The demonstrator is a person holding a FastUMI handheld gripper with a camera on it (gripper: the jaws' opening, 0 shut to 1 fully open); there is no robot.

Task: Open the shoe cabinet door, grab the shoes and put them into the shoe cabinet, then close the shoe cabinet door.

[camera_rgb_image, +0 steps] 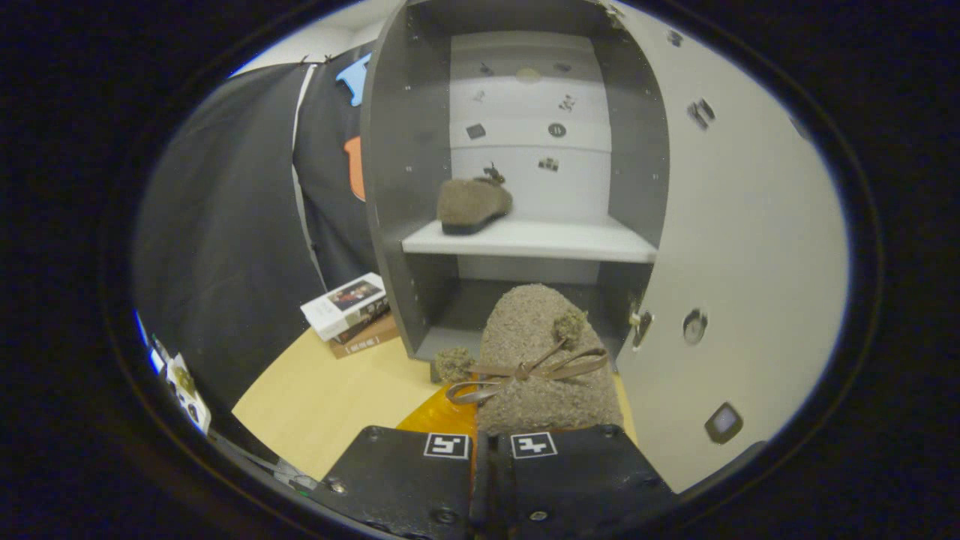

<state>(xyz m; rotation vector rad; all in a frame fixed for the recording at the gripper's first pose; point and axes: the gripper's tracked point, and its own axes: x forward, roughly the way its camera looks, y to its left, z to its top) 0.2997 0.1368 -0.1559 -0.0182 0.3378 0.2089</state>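
The tongs [491, 450] were clenched on a shoe [544, 360], their two fingers drawn close together with only a thin gap between them and the heel end of the shoe pinched there. The shoe was a fuzzy tan slipper with a ribbon bow [525, 371] and two pompoms on its top, and its toe pointed ahead toward the cabinet [390, 187]. It hung in front of the cabinet's lower compartment, just below the shelf [540, 238].

The cabinet stood open, its door [742, 262] swung wide to the right of the shoe. On the shelf, toward its left side, sat a second shoe [472, 204] of the same tan colour, lying sideways to the view. The lower compartment behind the held shoe looked dark; I could not tell what lay at its back.

The cabinet rested on a pale wooden table [322, 397]. Left of the cabinet, on the table, lay a short stack of books [349, 315] against the dark cloth wall
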